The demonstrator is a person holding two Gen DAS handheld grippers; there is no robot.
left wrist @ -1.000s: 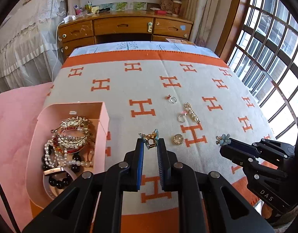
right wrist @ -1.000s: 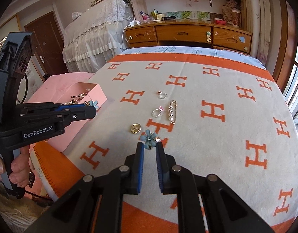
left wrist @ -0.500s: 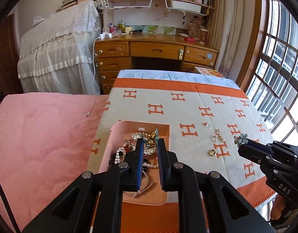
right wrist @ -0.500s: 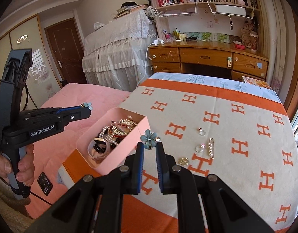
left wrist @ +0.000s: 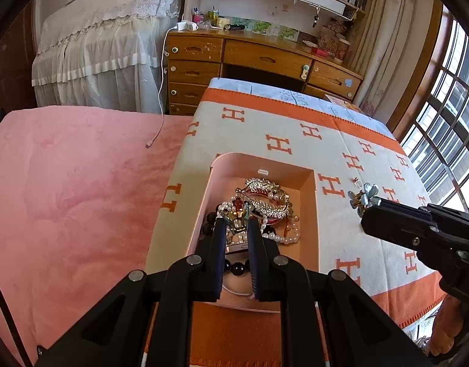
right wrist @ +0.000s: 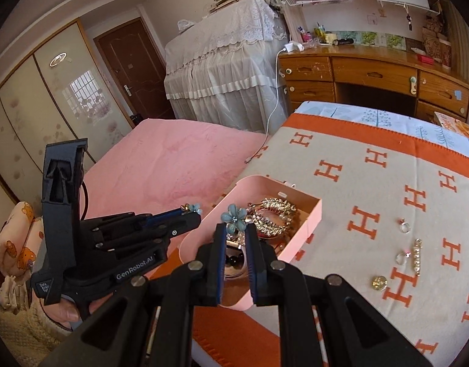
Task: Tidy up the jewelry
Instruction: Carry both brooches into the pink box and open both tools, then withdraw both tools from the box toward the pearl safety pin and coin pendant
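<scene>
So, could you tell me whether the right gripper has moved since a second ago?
Yes. The right gripper, shut on the blue flower brooch, has moved left, from over the loose rings to above the pink box.

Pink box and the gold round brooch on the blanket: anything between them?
Right wrist view: only bare blanket lies between the box and the brooch.

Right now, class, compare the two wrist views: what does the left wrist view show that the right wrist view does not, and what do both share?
Only the left wrist view shows the window and the gold butterfly piece pinched in the left gripper over the box. Only the right wrist view shows the brown door, the wardrobe and the gold brooch lying on the blanket. Both share the pink box of jewelry, the orange H blanket, the wooden desk and the blue flower piece in the right gripper.
</scene>
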